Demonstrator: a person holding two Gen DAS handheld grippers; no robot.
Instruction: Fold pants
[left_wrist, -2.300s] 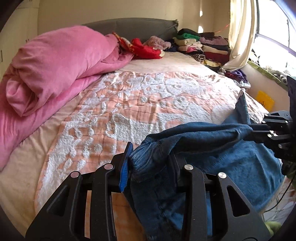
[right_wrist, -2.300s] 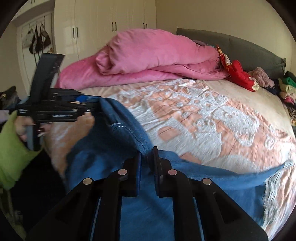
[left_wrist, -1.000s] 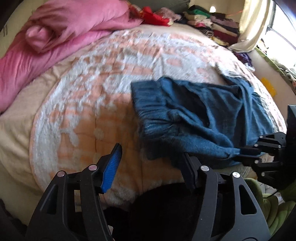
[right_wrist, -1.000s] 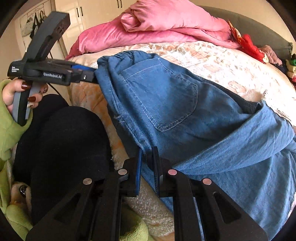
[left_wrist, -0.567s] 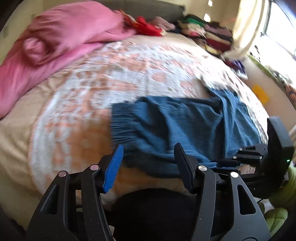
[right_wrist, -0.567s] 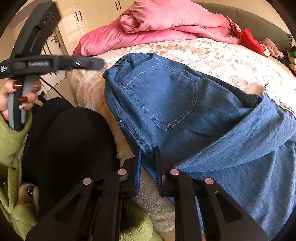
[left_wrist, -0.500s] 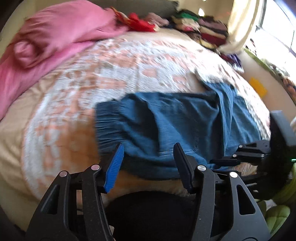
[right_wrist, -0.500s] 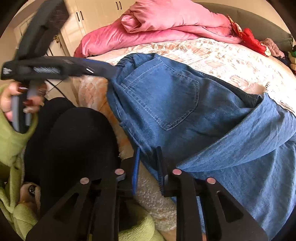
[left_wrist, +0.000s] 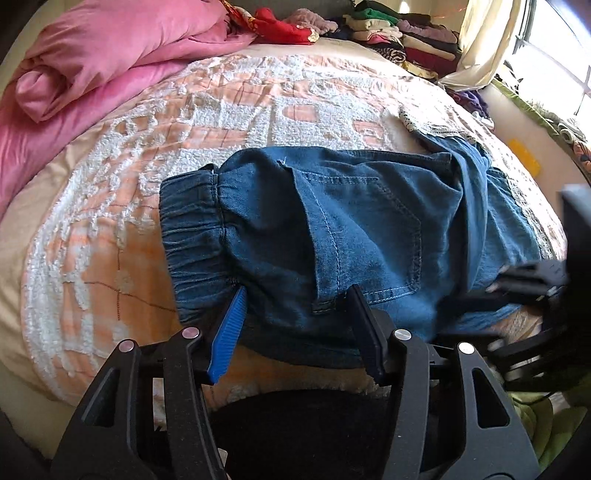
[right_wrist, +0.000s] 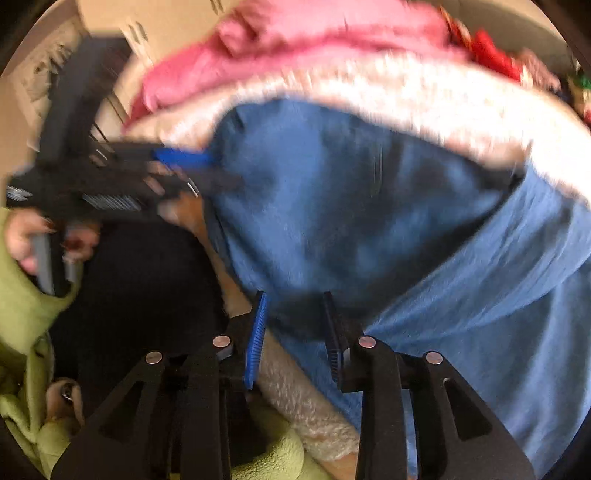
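Observation:
Blue denim pants (left_wrist: 369, 229) lie folded across the near part of the bed, elastic waistband to the left and back pocket up. My left gripper (left_wrist: 297, 291) is open, its fingers standing wide on either side of the pants' near edge without pressing it. In the blurred right wrist view, my right gripper (right_wrist: 294, 295) has its jaws opening, and the edge of the pants (right_wrist: 369, 221) lies loose between the pads. The left gripper (right_wrist: 184, 162) shows there by the waistband, held by a hand in a green sleeve. The right gripper (left_wrist: 524, 277) appears at the left wrist view's right edge.
The pink-and-white textured bedspread (left_wrist: 184, 129) covers the bed. A pink duvet (left_wrist: 92, 55) is bundled at the far left, and stacks of folded clothes (left_wrist: 406, 37) sit at the head by a curtain (left_wrist: 476, 44). The person's black-clad legs (left_wrist: 303, 424) are against the bed's near edge.
The pants went from hanging in both grippers to lying on the bed. The left gripper let go and shifted right along the near edge. The right jaws parted off the denim.

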